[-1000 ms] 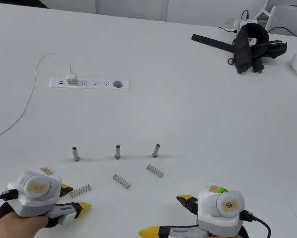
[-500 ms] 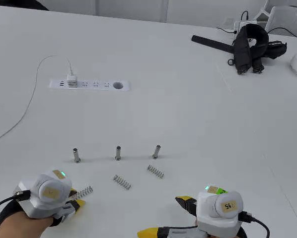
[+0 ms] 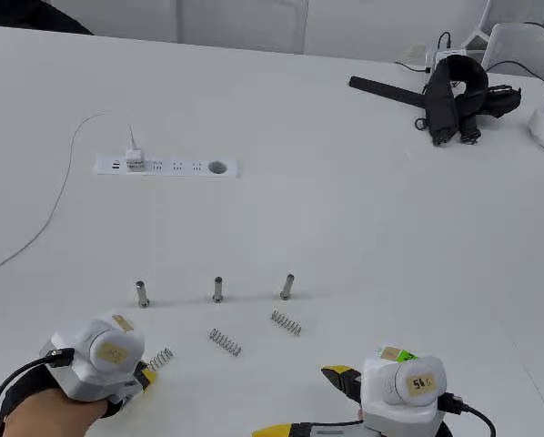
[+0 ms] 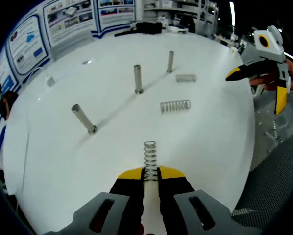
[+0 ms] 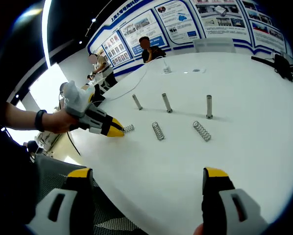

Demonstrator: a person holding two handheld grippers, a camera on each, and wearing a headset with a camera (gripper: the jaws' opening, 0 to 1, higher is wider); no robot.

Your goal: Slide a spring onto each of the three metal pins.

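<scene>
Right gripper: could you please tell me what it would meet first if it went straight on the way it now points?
Most likely the middle spring, lying on the table almost dead ahead of the open right gripper, with the middle pin just beyond. Depth is unclear, so it might pass over the spring.

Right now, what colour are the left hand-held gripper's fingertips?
Yellow, on the left hand-held gripper; clearest in the left gripper view.

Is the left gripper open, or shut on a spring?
Shut on the spring: the left gripper has its yellow jaws closed against the spring's near end.
</scene>
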